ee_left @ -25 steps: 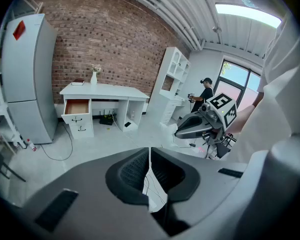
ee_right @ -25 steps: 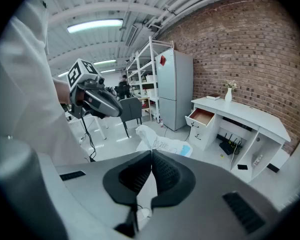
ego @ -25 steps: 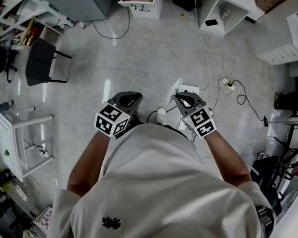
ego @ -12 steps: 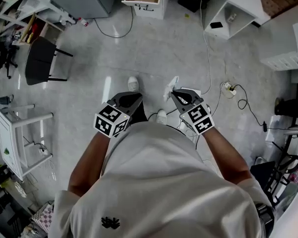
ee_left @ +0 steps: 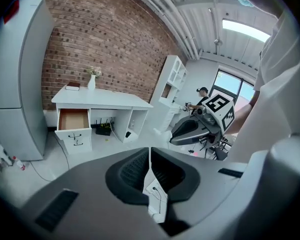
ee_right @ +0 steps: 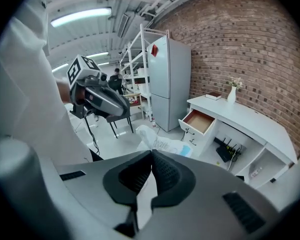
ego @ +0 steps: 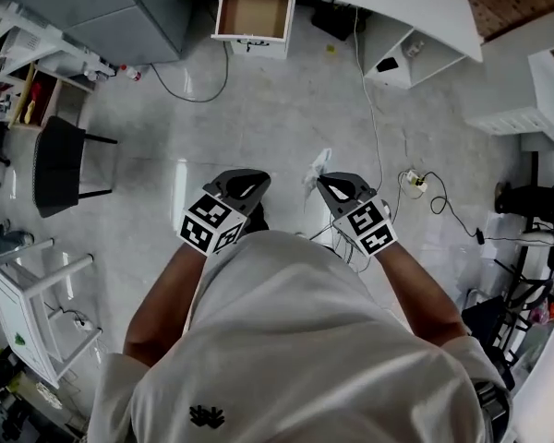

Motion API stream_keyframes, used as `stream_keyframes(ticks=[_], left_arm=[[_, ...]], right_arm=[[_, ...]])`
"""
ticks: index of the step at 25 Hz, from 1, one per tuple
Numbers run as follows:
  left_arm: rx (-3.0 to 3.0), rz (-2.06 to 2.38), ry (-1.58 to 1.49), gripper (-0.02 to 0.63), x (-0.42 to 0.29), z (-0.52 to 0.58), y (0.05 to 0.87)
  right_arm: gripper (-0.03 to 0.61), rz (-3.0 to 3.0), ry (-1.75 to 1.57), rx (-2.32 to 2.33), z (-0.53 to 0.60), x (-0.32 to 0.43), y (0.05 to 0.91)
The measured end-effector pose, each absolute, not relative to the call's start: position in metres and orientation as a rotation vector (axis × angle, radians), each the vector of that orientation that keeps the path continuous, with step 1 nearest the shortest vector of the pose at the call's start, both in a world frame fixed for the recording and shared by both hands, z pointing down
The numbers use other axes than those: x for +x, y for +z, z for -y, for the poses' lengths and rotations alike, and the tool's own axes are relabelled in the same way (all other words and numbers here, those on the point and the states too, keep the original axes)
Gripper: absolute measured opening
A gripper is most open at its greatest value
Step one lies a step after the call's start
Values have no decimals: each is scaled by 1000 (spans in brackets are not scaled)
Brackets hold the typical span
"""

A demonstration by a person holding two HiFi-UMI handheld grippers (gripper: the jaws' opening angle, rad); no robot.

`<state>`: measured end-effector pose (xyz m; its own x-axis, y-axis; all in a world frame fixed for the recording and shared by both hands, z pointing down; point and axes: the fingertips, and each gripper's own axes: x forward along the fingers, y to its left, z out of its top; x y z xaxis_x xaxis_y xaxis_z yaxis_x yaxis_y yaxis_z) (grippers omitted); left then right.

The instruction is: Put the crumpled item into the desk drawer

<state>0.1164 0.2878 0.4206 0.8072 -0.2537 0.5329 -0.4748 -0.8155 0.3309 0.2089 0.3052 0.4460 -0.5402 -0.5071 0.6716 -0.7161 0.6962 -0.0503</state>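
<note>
At the tip of the right gripper (ee_right: 151, 151) we find the crumpled item (ee_right: 162, 143), a white, wrinkled bag with some print and a blue patch, sticking out beyond the jaws. The jaws are clamped on its near edge, tips together with the thin material between them. In the head view the same bag (ego: 319, 164) pokes out just ahead of the right gripper (ego: 329, 182), held off the floor. We judge that a pinch at one edge is enough because the thing looks light and limp; the rest hangs free.

The left gripper (ee_left: 149, 149) is pressed together with nothing in it. Only floor shows past its tips. In the head view the left gripper (ego: 243, 179) sits beside the right one, apart from it and touching nothing. We read it as the spare hand, free for the drawer if needed.

Well ahead of both grippers stands the desk (ee_right: 250, 118). Its drawer (ee_right: 198, 121) is pulled out, with a bare wooden bottom and nothing inside that we can see. It is already open, so the bag could go straight in. By our reading the task is at the carrying stage and the drop is not yet made.

Count:
- two grippers
- one bag
- one desk
- one open drawer (ego: 253, 12)
- one small vase (ee_right: 232, 95) on the desk top
- one tall grey fridge (ee_right: 170, 80), left of the drawer as the right gripper sees it
- one dark chair (ego: 60, 150), off to the left of the left gripper
</note>
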Motion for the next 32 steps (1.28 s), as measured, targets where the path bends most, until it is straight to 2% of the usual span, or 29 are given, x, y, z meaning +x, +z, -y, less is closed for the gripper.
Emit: stream_keyframes(ticks=[12, 23, 32], left_arm=[[2524, 594, 666, 31, -16, -119, 431], [2398, 852, 577, 31, -65, -10, 428], [2277, 1031, 575, 31, -56, 127, 419]], right_arm=[[29, 2213, 289, 888, -93, 108, 441], [29, 2160, 51, 678, 65, 86, 465], [29, 2013, -254, 434, 246, 104, 516]])
